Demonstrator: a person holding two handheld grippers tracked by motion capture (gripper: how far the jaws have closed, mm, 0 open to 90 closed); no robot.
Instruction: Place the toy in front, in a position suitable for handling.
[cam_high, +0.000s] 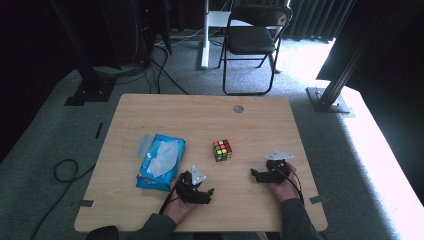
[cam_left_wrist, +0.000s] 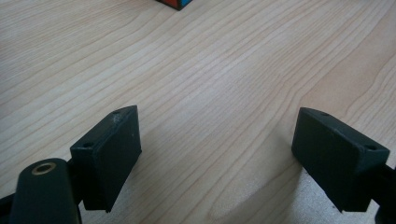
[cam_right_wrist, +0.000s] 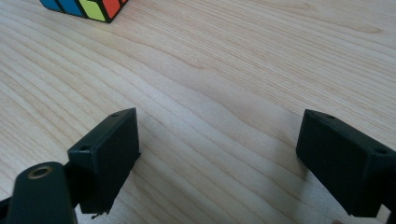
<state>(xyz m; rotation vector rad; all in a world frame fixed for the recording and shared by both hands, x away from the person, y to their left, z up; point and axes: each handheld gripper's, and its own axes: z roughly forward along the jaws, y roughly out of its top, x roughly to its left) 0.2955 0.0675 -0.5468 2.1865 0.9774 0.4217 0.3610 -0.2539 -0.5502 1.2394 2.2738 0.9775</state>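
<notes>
Nearest the person, the left gripper (cam_high: 206, 191) and the right gripper (cam_high: 256, 174) rest low over the wooden table (cam_high: 150, 110), each with jaws spread wide and only bare wood between them. The Rubik's cube (cam_high: 222, 150) sits apart from both, at about one o'clock from the left gripper and eleven o'clock from the right. A blue wet-wipes pack (cam_high: 161, 161) lies at ten o'clock from the left gripper. Beyond the table, at twelve o'clock, stands a folding chair (cam_high: 254, 40).

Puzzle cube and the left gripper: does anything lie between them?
Nothing: bare wood of the table separates the left gripper from the puzzle cube, shown in the high view and the left gripper view.
</notes>
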